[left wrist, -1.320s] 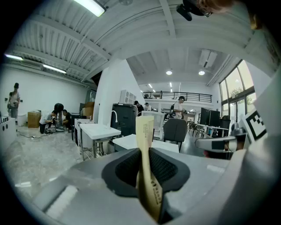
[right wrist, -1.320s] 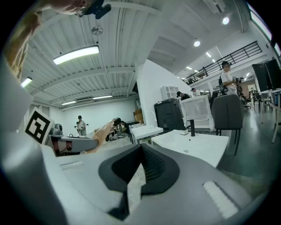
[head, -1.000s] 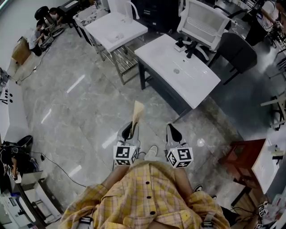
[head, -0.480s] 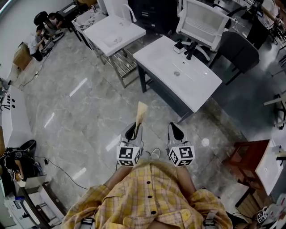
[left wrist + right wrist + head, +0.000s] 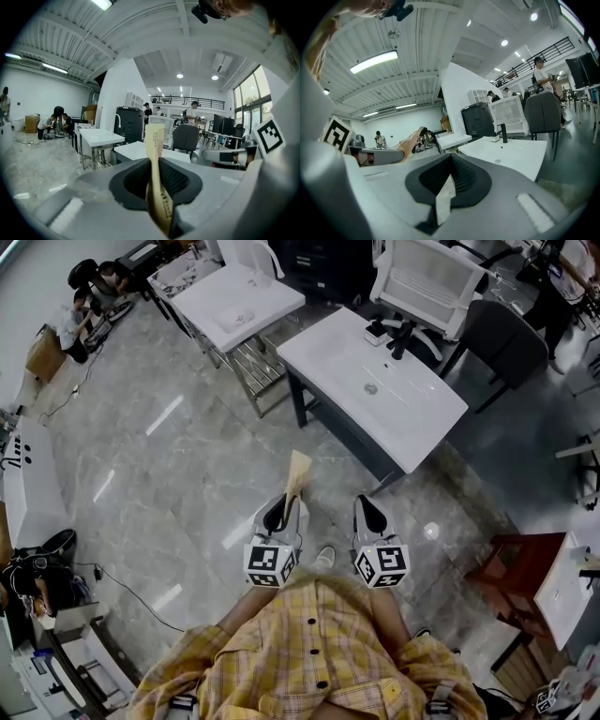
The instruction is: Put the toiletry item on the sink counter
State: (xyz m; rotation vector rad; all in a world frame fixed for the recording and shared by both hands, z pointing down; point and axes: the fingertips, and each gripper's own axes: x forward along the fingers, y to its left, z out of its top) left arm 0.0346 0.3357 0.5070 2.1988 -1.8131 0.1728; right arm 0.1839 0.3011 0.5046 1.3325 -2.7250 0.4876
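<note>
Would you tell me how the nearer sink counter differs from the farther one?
The nearer sink counter has a black faucet and a dark base. The farther sink counter has a white faucet and a bare metal frame with a slatted shelf. Both tops are white rectangles.

- The nearer white sink worktop [image 5: 412,404] stands on a dark frame, with a drain [image 5: 371,388] in the middle of its basin.
- On its far edge there's a dark faucet [image 5: 403,337] standing upright, with a small white thing [image 5: 375,331] just beside it.
- The second white worktop [image 5: 246,298] is further back on the left, on a metal frame.
- The shiny grey marble floor [image 5: 169,474] carries both, plus a dark red stool [image 5: 511,568] off to the right.
</note>
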